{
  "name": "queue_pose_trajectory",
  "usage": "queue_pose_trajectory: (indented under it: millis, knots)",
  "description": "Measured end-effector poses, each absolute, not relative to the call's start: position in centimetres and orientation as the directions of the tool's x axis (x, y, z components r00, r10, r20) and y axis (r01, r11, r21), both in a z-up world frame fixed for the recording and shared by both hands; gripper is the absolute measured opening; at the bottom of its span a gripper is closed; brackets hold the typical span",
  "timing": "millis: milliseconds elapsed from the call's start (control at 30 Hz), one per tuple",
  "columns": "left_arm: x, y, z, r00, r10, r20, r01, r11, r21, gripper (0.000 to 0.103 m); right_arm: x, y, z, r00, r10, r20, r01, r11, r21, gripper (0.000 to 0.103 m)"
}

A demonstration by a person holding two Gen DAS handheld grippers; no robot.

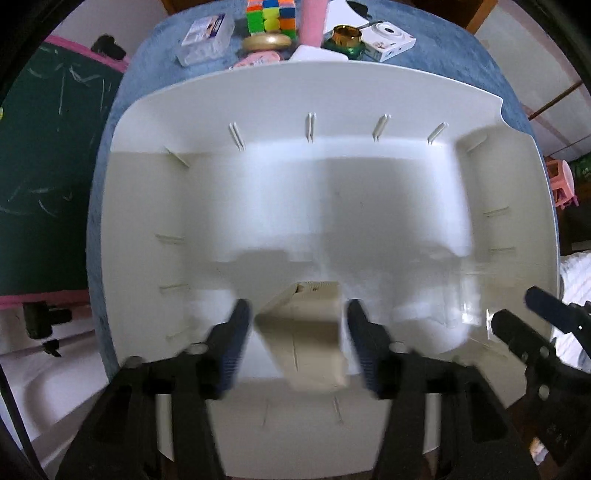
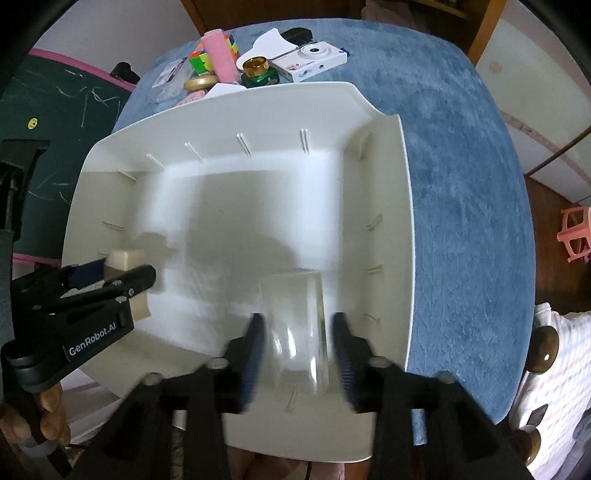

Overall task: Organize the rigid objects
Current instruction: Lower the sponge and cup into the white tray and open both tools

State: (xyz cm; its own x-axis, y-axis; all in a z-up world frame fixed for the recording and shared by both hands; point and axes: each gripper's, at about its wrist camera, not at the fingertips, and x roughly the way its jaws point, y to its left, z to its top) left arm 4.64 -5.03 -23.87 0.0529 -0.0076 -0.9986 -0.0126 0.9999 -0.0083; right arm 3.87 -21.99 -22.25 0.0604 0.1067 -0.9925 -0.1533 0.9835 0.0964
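Your left gripper [image 1: 299, 332] stands open around the beige block [image 1: 306, 343] in the white bin [image 1: 332, 96]. Your right gripper [image 2: 299, 350] stands open around the clear cup [image 2: 295, 325], low in the frame.

The white bin [image 2: 391, 206] has a mostly bare floor, open from above. Two things stand in the way near its front wall: a beige block [image 1: 306, 339] at the left and a clear glass [image 2: 295, 332] at the right. Beyond the far rim, clutter [image 1: 273, 29] crowds the blue cloth [image 2: 461, 184]; its right side lies bare.
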Motion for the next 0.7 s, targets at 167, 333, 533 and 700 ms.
queue_pose_trajectory:
  millis: [167, 333, 533, 700]
  knots:
    - [4.5, -4.2, -23.3, 0.07, 0.003, -0.998, -0.051, 0.999, -0.001, 0.076, 3.8, -22.1, -20.9, 0.11, 0.088, -0.99, -0.155, 0.985, 0.07, 0.064]
    - [4.0, -3.8, -22.5, 0.091, -0.001, -0.996, -0.072, 0.997, -0.008, 0.076, 3.5, -21.9, -20.3, 0.124, 0.09, -0.988, -0.164, 0.984, 0.069, 0.064]
    - [3.5, -4.1, -21.1, 0.126, 0.022, -0.992, -0.054, 0.998, 0.015, 0.076, 3.3, -21.8, -19.6, 0.142, 0.096, -0.985, -0.169, 0.983, 0.072, 0.064]
    - [3.5, -4.2, -20.0, 0.153, 0.036, -0.988, -0.037, 0.999, 0.031, 0.076, 3.5, -21.5, -19.3, 0.148, 0.106, -0.983, -0.165, 0.983, 0.081, 0.064]
